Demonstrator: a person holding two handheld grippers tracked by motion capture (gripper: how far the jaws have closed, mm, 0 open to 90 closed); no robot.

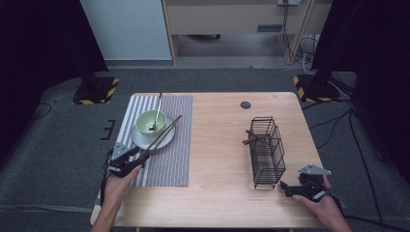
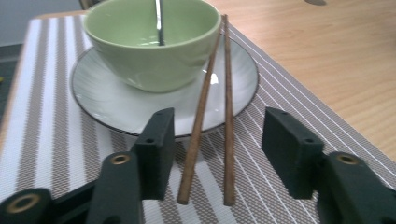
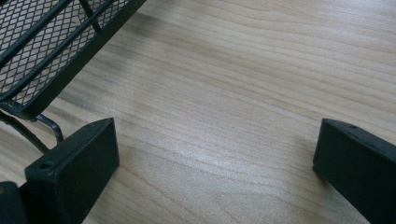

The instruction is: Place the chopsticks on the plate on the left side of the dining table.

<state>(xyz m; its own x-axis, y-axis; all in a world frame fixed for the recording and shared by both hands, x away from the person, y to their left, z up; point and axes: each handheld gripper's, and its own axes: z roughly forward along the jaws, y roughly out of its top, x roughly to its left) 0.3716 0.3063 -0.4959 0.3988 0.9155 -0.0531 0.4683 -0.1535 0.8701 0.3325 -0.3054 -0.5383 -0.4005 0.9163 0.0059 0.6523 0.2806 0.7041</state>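
1. Left gripper (image 2: 217, 140) stands about half open at the near edge of the striped placemat (image 2: 51, 140); the two chopsticks (image 2: 212, 116) lie between its jaws, but the pads do not press on them, so it holds nothing
2. These chopsticks lean with their far ends on the rim of the white plate (image 2: 107, 105), just beside the green bowl (image 2: 152, 44), and their near ends rest on the placemat; I think this slant keeps them ready to hand for eating
3. One spoon (image 2: 159, 21) stands inside the bowl
4. Right gripper (image 3: 215, 158) is wide open and empty, low over the bare tabletop (image 3: 243, 84) just beside the foot of the black wire basket (image 3: 42, 51), probably waiting for its turn
5. In the high view more brown sticks (image 1: 253, 139) poke out of the basket, so the setting seems nearly laid
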